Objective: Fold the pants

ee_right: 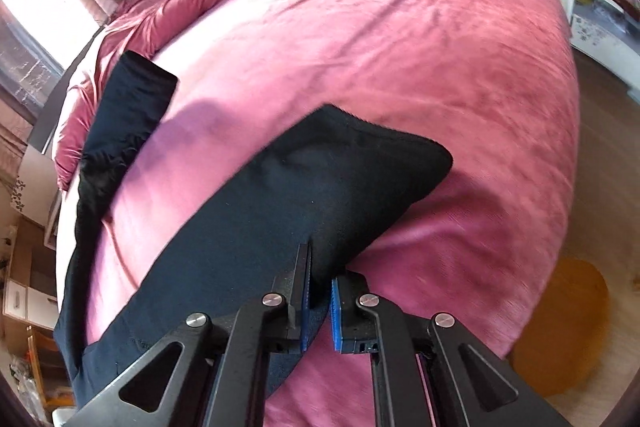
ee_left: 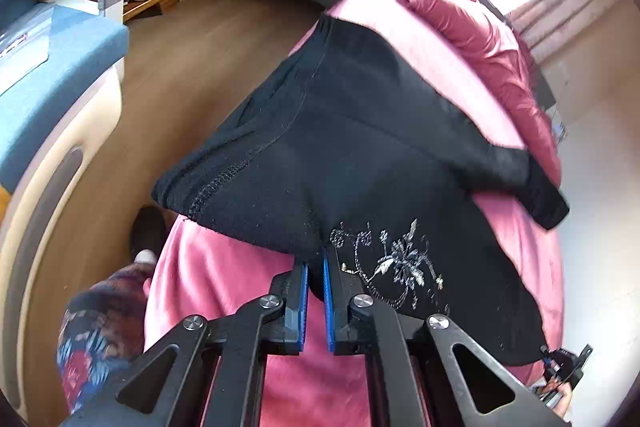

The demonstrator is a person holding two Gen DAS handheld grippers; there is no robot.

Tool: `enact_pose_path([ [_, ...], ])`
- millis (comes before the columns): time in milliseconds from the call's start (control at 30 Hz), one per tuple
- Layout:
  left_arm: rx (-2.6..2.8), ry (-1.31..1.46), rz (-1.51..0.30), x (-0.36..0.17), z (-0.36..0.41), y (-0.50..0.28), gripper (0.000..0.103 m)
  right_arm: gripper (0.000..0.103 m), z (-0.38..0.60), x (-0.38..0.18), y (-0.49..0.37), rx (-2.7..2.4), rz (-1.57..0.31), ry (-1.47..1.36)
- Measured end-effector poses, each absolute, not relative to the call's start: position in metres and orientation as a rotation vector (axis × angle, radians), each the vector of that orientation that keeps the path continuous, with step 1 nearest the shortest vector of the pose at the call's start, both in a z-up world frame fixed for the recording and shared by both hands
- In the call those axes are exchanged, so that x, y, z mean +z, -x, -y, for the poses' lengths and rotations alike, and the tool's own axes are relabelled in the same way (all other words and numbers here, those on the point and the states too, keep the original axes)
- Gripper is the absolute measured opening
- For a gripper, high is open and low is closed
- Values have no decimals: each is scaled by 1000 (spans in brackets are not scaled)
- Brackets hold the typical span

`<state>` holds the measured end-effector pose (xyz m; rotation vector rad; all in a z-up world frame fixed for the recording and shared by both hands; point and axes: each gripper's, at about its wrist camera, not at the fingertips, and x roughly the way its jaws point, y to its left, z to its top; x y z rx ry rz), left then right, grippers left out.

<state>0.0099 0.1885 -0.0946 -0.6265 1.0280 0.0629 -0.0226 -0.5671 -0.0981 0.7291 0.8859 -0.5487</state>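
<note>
Black pants [ee_left: 340,147] lie spread on a pink bed [ee_left: 224,275], with a silver flower print [ee_left: 400,259] near their waist end. My left gripper [ee_left: 316,259] is shut on the pants' near edge beside the print. In the right wrist view one black leg [ee_right: 280,203] runs from the lower left to its hem at mid-frame, lifted off the bed [ee_right: 400,47]. My right gripper [ee_right: 320,267] is shut on this leg's edge. The other leg [ee_right: 124,107] lies flat at the far left.
A crumpled pink duvet [ee_left: 472,27] is heaped at the bed's far end [ee_right: 168,3]. A blue-and-white sofa [ee_left: 52,67] and wooden floor [ee_left: 180,59] lie left of the bed. An orange stool [ee_right: 560,327] stands on the floor at the right. The other gripper [ee_left: 564,367] shows at lower right.
</note>
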Motion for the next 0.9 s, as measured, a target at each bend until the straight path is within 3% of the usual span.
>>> enact_pose_path([
  [200,93,608,-1154,-116,-187,-14,12,10,569,-115,36,-550,-931,-741],
  [233,87,602,-1162,-115,-185,-17,15,20,570,-113,37,-545,-926,-748],
  [267,97,585,-1162,-111,-185,-17,26,27,573,-109,40,-555,-923,-748],
  [300,103,557,-1167,-105,-187,-17,27,45,574,-106,42,-568,-921,-743],
  [333,96,549,-1169,-101,-187,-16,27,54,576,-100,47,-589,-913,-729],
  [600,140,580,-1013,-47,-241,-21,27,56,537,-40,47,-597,-802,-507],
  [900,100,738,-980,-49,-256,-130,27,60,412,-61,-34,-150,-933,-416],
])
